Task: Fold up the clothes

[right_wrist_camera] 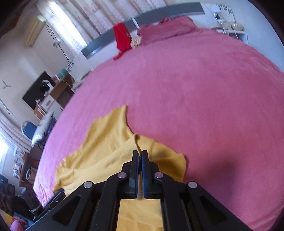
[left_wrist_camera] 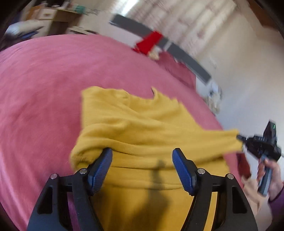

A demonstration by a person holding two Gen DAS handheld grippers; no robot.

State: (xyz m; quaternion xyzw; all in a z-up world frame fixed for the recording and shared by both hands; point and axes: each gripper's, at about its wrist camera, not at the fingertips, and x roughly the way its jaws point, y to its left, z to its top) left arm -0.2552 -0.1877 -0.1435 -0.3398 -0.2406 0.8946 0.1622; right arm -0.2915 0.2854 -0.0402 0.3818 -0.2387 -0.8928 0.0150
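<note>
A mustard-yellow knit garment (left_wrist_camera: 142, 124) lies partly bunched on the pink bedspread (left_wrist_camera: 44, 88). My left gripper (left_wrist_camera: 142, 156) is open just above it, its blue pads wide apart; the left pad (left_wrist_camera: 101, 168) touches a raised fold at the garment's left edge. In the left wrist view the right gripper (left_wrist_camera: 238, 137) is seen at the right, held by a hand (left_wrist_camera: 273, 170), pinching the garment's right corner and pulling it taut. In the right wrist view my right gripper (right_wrist_camera: 140, 152) is shut on an edge of the yellow garment (right_wrist_camera: 106, 151).
A red cloth (right_wrist_camera: 122, 39) hangs over the grey headboard (right_wrist_camera: 159, 12) beside a pink pillow (right_wrist_camera: 168, 26). A chair with a white cushion (right_wrist_camera: 42, 128), a desk and shelves stand past the bed's left side. A nightstand (right_wrist_camera: 230, 28) stands at the far right corner.
</note>
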